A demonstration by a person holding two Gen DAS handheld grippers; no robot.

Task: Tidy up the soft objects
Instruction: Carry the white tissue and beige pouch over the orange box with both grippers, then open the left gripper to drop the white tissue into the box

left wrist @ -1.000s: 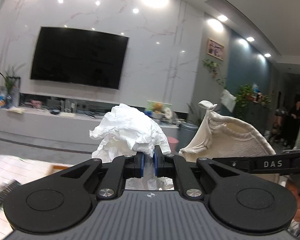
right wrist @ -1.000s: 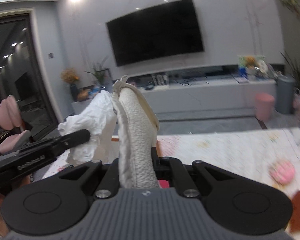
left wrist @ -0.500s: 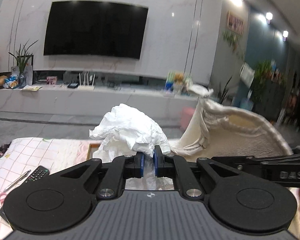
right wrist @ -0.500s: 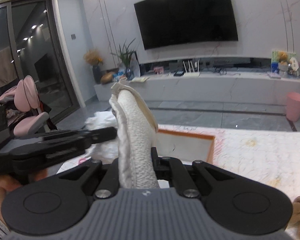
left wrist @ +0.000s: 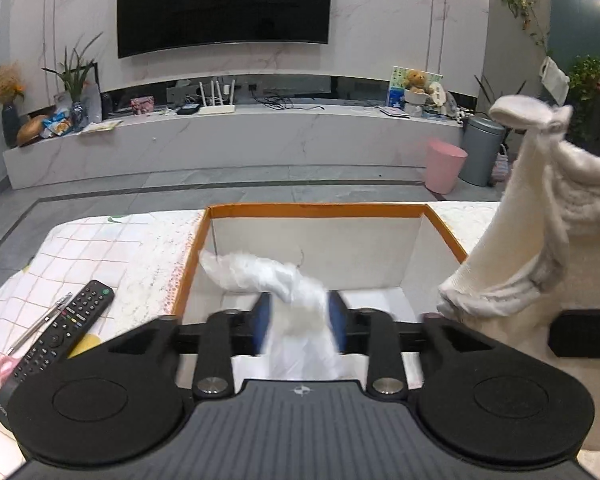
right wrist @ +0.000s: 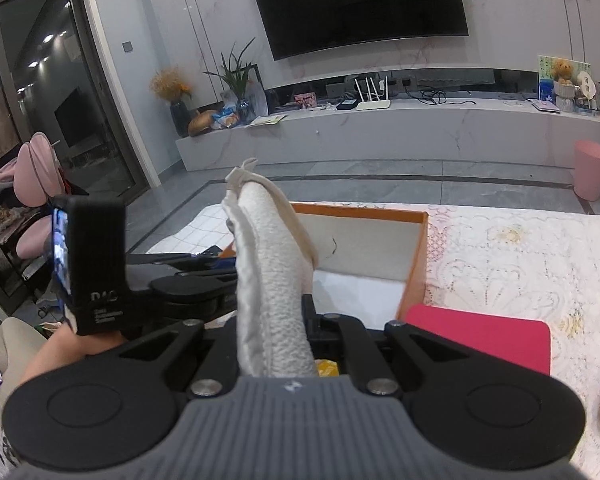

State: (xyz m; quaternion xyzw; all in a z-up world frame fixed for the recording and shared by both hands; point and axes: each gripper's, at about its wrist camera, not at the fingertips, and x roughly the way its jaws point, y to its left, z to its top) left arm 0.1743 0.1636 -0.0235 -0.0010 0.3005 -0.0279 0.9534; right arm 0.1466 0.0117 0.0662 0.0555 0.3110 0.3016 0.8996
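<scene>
In the left wrist view, the left gripper (left wrist: 300,328) is opening its jaws, which were pinched together a moment ago; the crumpled white cloth (left wrist: 284,292) is sitting blurred between the blue pads (left wrist: 263,320), drooping toward 11 o'clock over the orange-rimmed box (left wrist: 316,211), which was only partly in sight half a second ago and is now filling the middle. A remote (left wrist: 60,328) is lying at 9 o'clock on the table cover. In the right wrist view, the right gripper (right wrist: 274,332) is staying clamped on the cream towel (right wrist: 272,272), which is standing upright as before, with the box now directly beyond it at 12 o'clock and a pink pad (right wrist: 480,336) at 3 o'clock.
</scene>
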